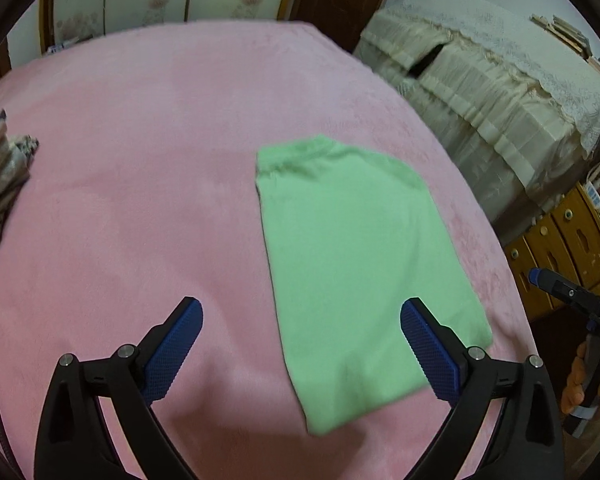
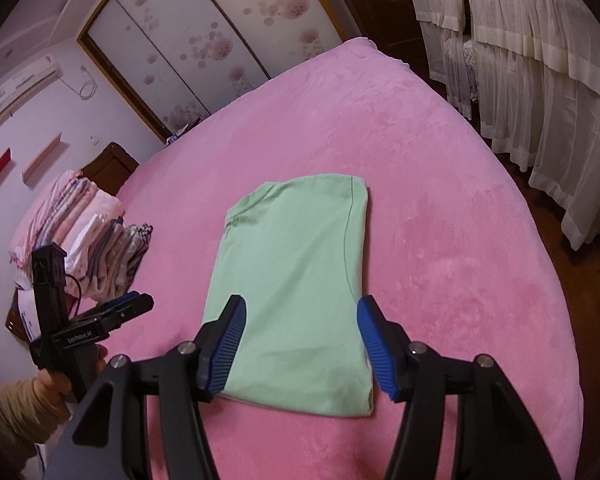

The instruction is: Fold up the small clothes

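While green shirt (image 2: 296,280) lies folded on pink bed (image 2: 440,208), both tools spread, pinching nothing; left tool (image 1: 300,344), right tool (image 2: 300,340) hover above; next fold likely needs matched hem corners, edges aligned.

"CenRobot.AI", seemingly, on left gripper (image 2: 134,304) body

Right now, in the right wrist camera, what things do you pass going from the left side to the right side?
Air conditioner → stack of folded clothes → green folded shirt → bare pink blanket → cream curtains.
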### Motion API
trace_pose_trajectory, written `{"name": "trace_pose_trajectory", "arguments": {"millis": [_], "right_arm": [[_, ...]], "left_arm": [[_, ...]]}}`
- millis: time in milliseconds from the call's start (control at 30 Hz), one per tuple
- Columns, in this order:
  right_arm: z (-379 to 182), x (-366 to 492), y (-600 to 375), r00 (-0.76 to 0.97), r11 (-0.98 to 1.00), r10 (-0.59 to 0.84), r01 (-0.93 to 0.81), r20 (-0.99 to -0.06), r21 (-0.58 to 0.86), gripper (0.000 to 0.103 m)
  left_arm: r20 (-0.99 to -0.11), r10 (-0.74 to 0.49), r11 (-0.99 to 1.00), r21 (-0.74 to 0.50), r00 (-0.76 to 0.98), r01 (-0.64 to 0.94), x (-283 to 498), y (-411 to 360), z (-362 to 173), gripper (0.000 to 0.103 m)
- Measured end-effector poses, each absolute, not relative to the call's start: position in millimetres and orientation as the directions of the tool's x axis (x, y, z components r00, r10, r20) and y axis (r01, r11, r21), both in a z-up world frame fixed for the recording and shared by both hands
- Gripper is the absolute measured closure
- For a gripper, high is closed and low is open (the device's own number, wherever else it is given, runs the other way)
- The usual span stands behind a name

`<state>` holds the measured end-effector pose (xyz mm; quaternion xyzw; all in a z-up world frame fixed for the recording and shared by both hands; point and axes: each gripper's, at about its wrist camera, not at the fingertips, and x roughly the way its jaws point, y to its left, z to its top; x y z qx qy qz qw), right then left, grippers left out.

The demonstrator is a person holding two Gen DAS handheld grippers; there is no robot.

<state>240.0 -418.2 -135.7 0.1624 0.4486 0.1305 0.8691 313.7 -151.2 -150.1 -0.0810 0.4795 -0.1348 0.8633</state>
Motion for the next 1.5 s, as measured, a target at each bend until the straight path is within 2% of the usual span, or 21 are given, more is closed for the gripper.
{"name": "trace_pose_trajectory", "arguments": {"millis": [300, 500, 667, 933, 1100, 1167, 1200, 1233, 1267, 1300, 1333, 1500], "right_arm": [[-185.8, 253.3, -422.2, 0.453, 0.893, 0.422, -0.062, -0.785, 0.445, 0.039], [-223.0, 284.8, -434.6, 0.393, 0.865, 0.472, -0.035, -0.789, 0.5, 0.039], [-251.5, 317.4, -441.4, 0.363, 0.801, 0.565, -0.029, -0.741, 0.597, 0.039], [-268.4, 379.6, -446.0, 0.37, 0.633, 0.733, -0.065, -0.571, 0.771, 0.039], [-276.1, 412.0, -435.9, 0.344, 0.602, 0.767, -0.089, -0.542, 0.794, 0.039], [-274.4, 418.9, -432.7, 0.35, 0.61, 0.763, -0.108, -0.544, 0.785, 0.043], [-273.9, 418.3, -432.1, 0.355, 0.621, 0.754, -0.114, -0.552, 0.775, 0.051], [-273.1, 417.5, -431.2, 0.361, 0.645, 0.736, -0.12, -0.572, 0.754, 0.065], [-273.0, 416.3, -431.9, 0.369, 0.669, 0.717, -0.124, -0.592, 0.733, 0.073], [-273.2, 414.3, -433.5, 0.378, 0.69, 0.698, -0.124, -0.608, 0.714, 0.088], [-272.0, 411.1, -435.1, 0.391, 0.701, 0.685, -0.122, -0.615, 0.703, 0.093], [-239.9, 389.4, -421.5, 0.468, 0.784, 0.597, -0.168, -0.652, 0.598, 0.096]], "left_arm": [[-0.844, -0.414, 0.91, -0.384, 0.34, 0.156, 316.6, -143.0, -211.2, 0.002], [-0.829, -0.492, 0.871, -0.469, 0.266, 0.149, 345.8, -146.6, -252.5, 0.001], [-0.756, -0.59, 0.807, -0.56, 0.284, 0.184, 375.1, -145.5, -260.6, 0.001], [-0.593, -0.737, 0.664, -0.725, 0.324, 0.181, 430.1, -131.4, -269.3, 0.001], [-0.528, -0.774, 0.611, -0.768, 0.35, 0.194, 457.4, -130.9, -273.0, 0.001], [-0.528, -0.77, 0.618, -0.756, 0.358, 0.214, 462.0, -133.6, -271.3, 0.009], [-0.548, -0.75, 0.644, -0.732, 0.37, 0.221, 463.6, -135.0, -270.6, 0.029], [-0.571, -0.729, 0.669, -0.711, 0.377, 0.217, 464.5, -135.1, -270.9, 0.06], [-0.611, -0.693, 0.708, -0.678, 0.383, 0.2, 465.9, -136.1, -271.9, 0.077], [-0.633, -0.672, 0.728, -0.66, 0.384, 0.186, 467.0, -134.2, -273.7, 0.089], [-0.637, -0.665, 0.733, -0.656, 0.389, 0.18, 466.7, -131.1, -273.1, 0.092], [-0.705, -0.549, 0.832, -0.513, 0.45, 0.212, 449.7, -148.6, -243.6, 0.098]]}}
